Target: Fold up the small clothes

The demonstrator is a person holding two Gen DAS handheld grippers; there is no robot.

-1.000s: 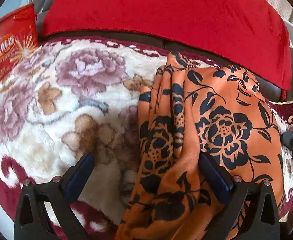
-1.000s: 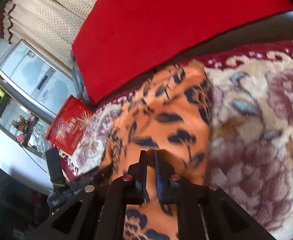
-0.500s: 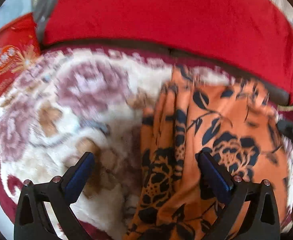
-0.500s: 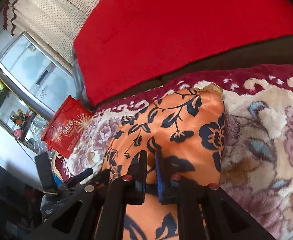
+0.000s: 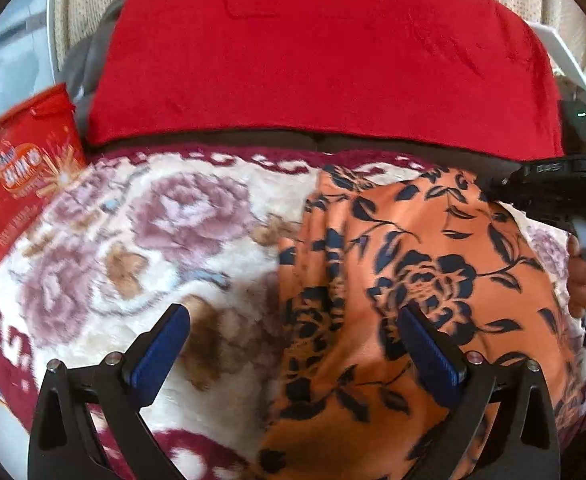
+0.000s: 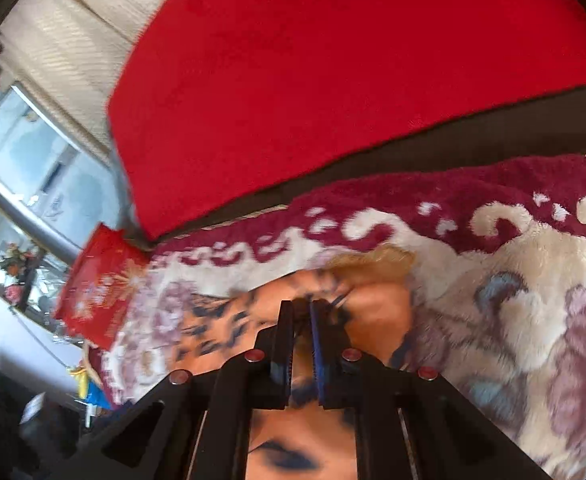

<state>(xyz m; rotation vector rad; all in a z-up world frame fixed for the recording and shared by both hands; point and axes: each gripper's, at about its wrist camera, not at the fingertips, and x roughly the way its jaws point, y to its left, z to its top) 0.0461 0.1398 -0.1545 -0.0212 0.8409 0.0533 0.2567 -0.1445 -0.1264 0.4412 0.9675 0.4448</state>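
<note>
An orange garment with dark blue flowers (image 5: 425, 280) lies folded on a floral plush blanket (image 5: 165, 240), right of centre in the left wrist view. My left gripper (image 5: 293, 332) is open and empty, hovering over the garment's left edge; its right finger (image 5: 429, 348) is over the cloth. My right gripper (image 6: 301, 320) is shut on the orange garment (image 6: 373, 308), pinching its cloth between the pads. The right gripper's body and the holding hand also show at the right edge of the left wrist view (image 5: 565, 184).
A red cushion (image 5: 317, 56) stands behind the blanket against the sofa back. A red snack bag (image 5: 21, 168) leans at the far left. A window and shelf with small items (image 6: 21, 184) are at the left of the right wrist view.
The left gripper has pulled back and up, still open. The right gripper, still shut on the garment, has moved along it toward the far edge; both views are blurred by motion.
</note>
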